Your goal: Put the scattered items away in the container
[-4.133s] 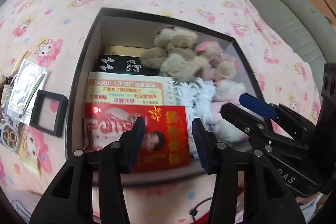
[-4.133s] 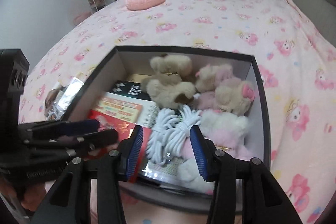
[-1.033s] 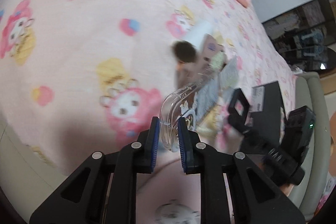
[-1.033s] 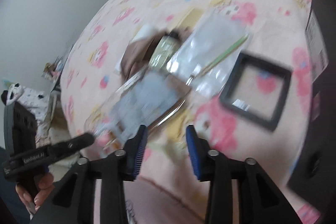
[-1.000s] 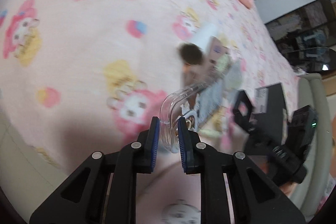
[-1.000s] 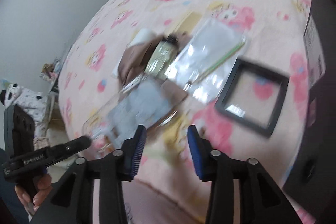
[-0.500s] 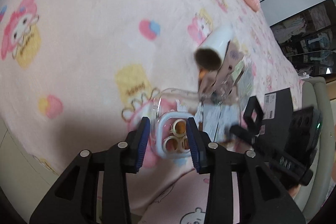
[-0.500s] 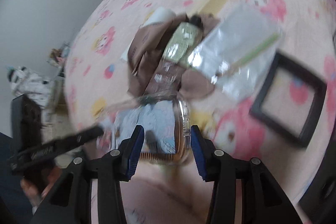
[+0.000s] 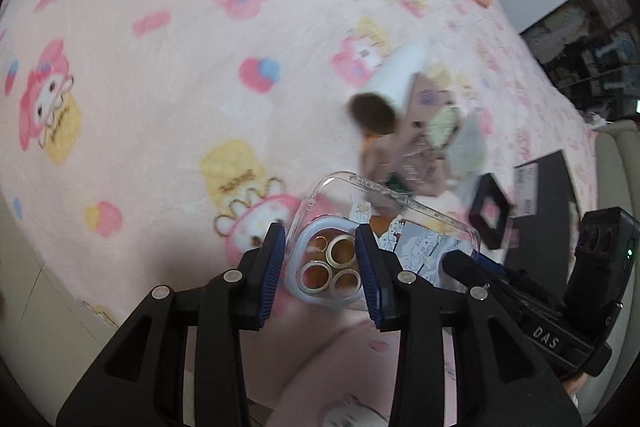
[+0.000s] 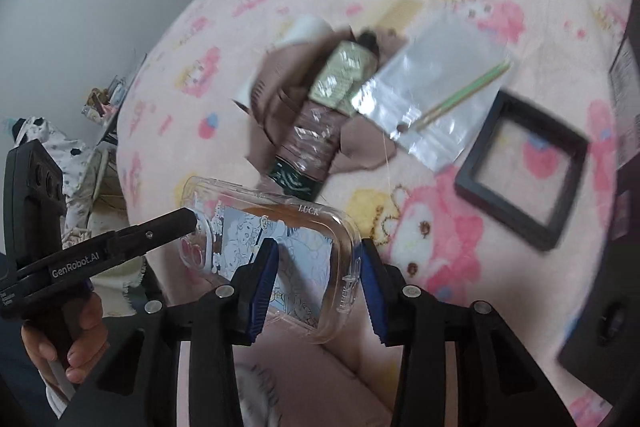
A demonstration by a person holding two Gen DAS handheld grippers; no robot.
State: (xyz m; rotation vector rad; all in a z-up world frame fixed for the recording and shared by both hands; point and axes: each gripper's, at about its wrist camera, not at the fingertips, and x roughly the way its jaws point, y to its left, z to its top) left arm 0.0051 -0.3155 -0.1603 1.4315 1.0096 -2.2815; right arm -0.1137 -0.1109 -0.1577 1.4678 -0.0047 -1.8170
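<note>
phone case (image 9: pixel 384 227) clear, on bedspread | left gripper (image 9: pixel 322 261) apart astride it | right gripper (image 10: pixel 318 277) closing around it

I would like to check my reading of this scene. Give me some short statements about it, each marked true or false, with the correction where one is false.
1. The black square frame lies empty on the blanket. True.
2. The phone case is opaque black. False: it is clear, with a cartoon print.
3. The clear plastic bag holds a thin green stick. True.
4. The phone case is already inside the black box. False: it is outside the box, between the tongs of the right gripper, which are closing.
5. The blanket is plain white. False: it is pink with cartoon figures.
</note>
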